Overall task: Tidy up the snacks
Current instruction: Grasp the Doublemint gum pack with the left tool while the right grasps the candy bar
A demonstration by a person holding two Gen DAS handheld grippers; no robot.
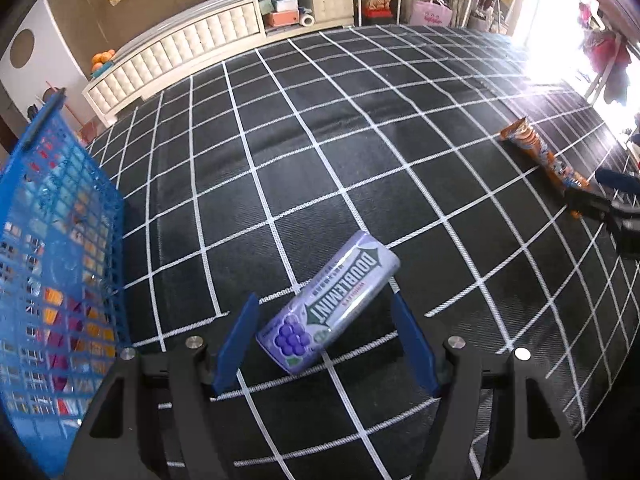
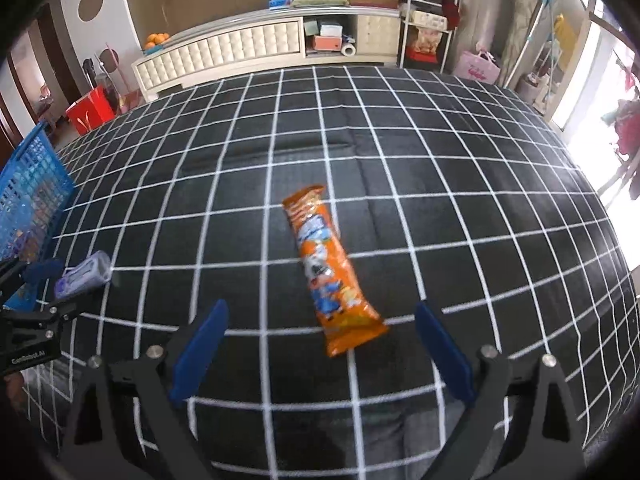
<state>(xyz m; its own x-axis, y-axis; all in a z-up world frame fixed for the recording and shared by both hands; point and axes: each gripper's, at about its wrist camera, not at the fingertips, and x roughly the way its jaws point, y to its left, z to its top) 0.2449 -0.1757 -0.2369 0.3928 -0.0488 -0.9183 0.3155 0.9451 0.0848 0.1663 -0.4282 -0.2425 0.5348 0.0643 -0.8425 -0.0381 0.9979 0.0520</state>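
Left claw (image 1: 325, 344): spread, straddling the gum tin (image 1: 326, 305), which lies askew on the checked desk (image 1: 360, 160) beside the basket (image 1: 60, 240). Risk: closing on its slanted, rounded sides may squirt it out.

Right claw (image 2: 322, 350): spread, over the near end of the orange packet (image 2: 330, 268) (pads apparently not touching; edges blurred). Risk: a pinch on the crimped tail alone lets the packet slip or swing.

Gum tin (image 1: 328, 304) on cloth (image 1: 360, 140) btwn basket (image 1: 60, 240) at left, snack packet (image 2: 328, 268) at right
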